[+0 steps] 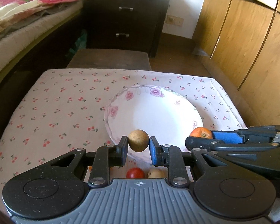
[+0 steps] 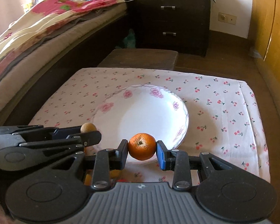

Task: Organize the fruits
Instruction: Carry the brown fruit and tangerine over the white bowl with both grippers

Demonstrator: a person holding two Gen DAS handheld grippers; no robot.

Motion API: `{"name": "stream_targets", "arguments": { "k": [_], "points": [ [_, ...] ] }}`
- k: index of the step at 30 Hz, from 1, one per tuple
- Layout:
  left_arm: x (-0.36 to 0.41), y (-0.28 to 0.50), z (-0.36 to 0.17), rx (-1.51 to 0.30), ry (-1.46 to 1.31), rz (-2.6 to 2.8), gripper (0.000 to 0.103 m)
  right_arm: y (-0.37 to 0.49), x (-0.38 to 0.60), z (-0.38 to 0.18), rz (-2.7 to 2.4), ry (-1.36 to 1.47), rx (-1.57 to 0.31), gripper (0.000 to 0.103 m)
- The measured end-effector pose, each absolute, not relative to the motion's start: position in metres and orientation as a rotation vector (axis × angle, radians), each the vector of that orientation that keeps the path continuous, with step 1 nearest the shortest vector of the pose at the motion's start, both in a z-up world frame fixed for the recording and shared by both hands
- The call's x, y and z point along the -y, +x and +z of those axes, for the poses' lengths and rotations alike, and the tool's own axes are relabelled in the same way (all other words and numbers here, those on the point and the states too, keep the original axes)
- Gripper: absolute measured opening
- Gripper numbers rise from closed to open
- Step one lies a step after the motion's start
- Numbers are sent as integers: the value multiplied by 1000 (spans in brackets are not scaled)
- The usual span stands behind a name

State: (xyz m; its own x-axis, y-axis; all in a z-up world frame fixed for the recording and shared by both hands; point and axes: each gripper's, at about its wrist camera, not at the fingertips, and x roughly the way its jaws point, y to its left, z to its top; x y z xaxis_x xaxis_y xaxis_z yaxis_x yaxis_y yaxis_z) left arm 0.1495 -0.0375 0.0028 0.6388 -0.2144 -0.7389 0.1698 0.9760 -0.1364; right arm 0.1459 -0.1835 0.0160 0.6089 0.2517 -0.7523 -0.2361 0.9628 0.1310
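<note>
1. The left gripper point(image 1: 138, 143) is clamped on a small tan-brown round fruit point(image 1: 138, 140), one finger on each side of its widest part. It hangs low in the centre of the left wrist view, above the near rim of the plate point(image 1: 110, 125).
2. The right gripper point(image 2: 142, 147) is closed on an orange point(image 2: 142, 146), stem dimple facing the camera, lifted just in front of the plate's near edge in the lower middle of the right wrist view.
3. Both fruits look light, firm and round. The orange's pebbled peel should give good friction; the tan fruit's skin looks matte. Holding across the middle, as now, seems the safest place, since a grip off-centre could squeeze a round fruit out. I judge only moderate pressure is needed, to avoid bruising.
4. The plate, white with pink and purple flowers on its rim, holds nothing yet and sits on the cherry-print cloth point(image 1: 52, 102) over the worktop. It looks like china, so fruit is best lowered, not dropped.
5. At the bottom of the left wrist view, under the gripper, a red fruit point(image 1: 135, 173) and a pale tan fruit point(image 1: 155, 173) lie on the cloth.
6. No brand, label or readable writing shows; only a small emblem sits on the gripper body.
</note>
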Motion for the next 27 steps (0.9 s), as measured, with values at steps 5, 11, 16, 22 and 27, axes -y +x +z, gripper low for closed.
{"name": "stream_targets", "arguments": {
  "k": [5,11,16,22,27],
  "points": [
    [42,160,-7,-868,-36,-212,32,158,182,8,250,-18,-855,34],
    [47,171,-14,-877,-15,-200,30,169,181,1,235,-36,-842,34],
    [49,177,-19,-880,10,-185,30,174,177,-5,226,-59,-837,34],
    [51,180,-25,-890,21,-183,30,179,176,-12,211,-75,-835,34],
    [50,183,-29,-895,17,-178,31,182,176,-16,212,-69,-833,34]
  ]
}}
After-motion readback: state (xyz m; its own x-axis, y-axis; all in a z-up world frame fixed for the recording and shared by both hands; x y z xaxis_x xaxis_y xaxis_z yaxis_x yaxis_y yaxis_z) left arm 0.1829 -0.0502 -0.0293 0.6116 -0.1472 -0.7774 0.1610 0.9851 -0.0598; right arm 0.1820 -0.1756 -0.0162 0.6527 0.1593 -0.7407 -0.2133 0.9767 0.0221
